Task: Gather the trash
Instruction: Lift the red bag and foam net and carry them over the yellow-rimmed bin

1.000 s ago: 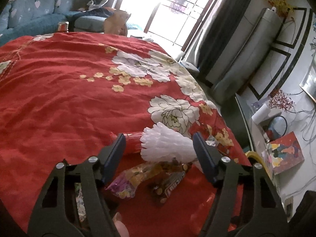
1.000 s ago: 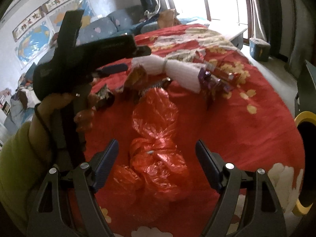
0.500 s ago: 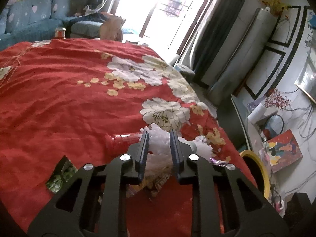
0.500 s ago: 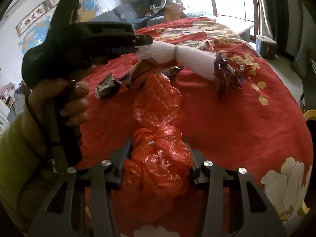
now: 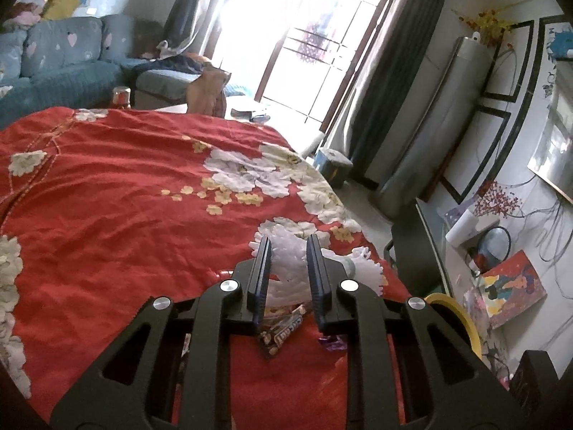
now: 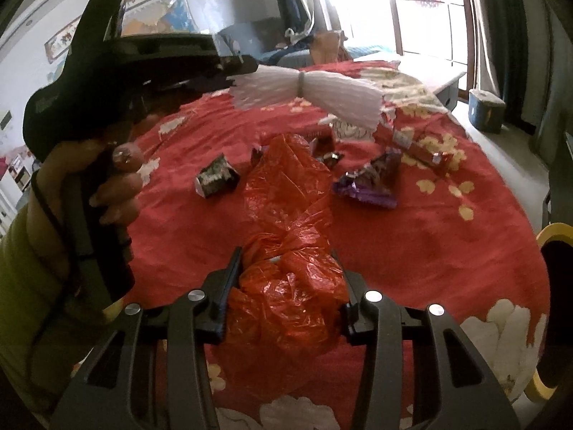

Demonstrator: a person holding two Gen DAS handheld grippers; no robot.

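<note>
Left gripper [image 5: 286,251] aloft, clamped on white bundle [image 6: 304,87].

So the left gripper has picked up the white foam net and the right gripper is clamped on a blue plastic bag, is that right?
The colour is wrong. The right gripper is clamped on a red plastic bag, as the right wrist view shows. The left gripper does hold the white foam net, lifted off the red cloth.

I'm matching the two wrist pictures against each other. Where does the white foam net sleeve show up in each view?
Left wrist: the white foam net sleeve sits low centre, pinched between the left gripper fingers.
Right wrist: upper centre, lifted clear of the red tablecloth, one end in the left gripper.
Shared landmark: the purple wrapper.
</note>
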